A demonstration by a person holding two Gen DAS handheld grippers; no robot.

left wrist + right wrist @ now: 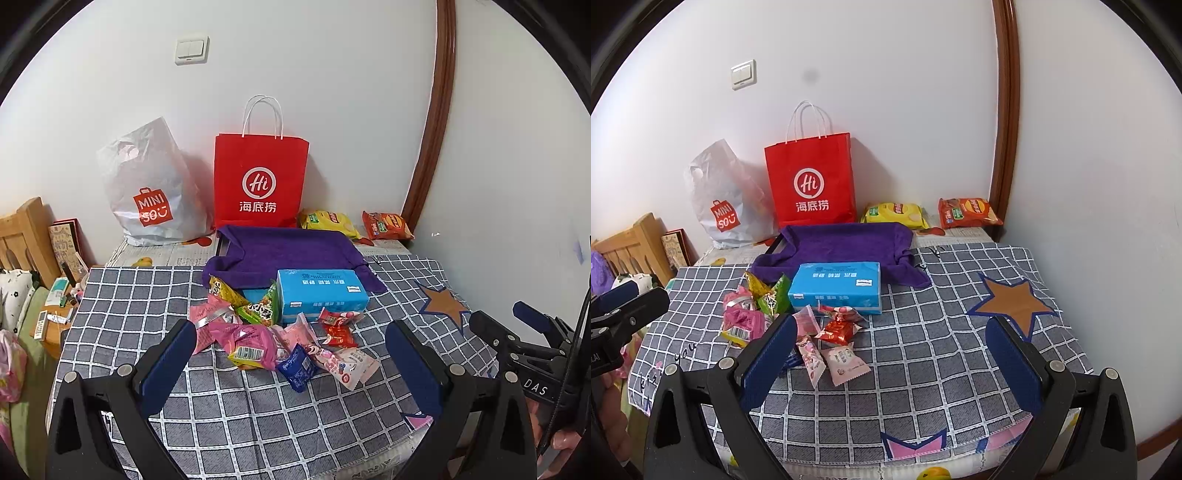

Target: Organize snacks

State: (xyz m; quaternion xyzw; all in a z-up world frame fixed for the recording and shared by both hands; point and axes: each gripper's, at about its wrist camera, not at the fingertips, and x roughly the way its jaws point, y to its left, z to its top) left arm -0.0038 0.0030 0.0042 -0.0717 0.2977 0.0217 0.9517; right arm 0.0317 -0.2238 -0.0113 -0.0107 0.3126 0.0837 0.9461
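- Grey checked cloth covers the surface we work over.
- Our left gripper stands wide, holding nothing; the loose snack packets lie just past its fingertips at 12 o'clock.
- Our right gripper is likewise wide and holds nothing; the packets sit at its 10 o'clock.
- Blue tissue pack touches the pile's far edge, with a purple towel behind.
- Red paper bag and white plastic bag stand against the wall.
- Yellow chip bag and orange chip bag lie at 1 o'clock.
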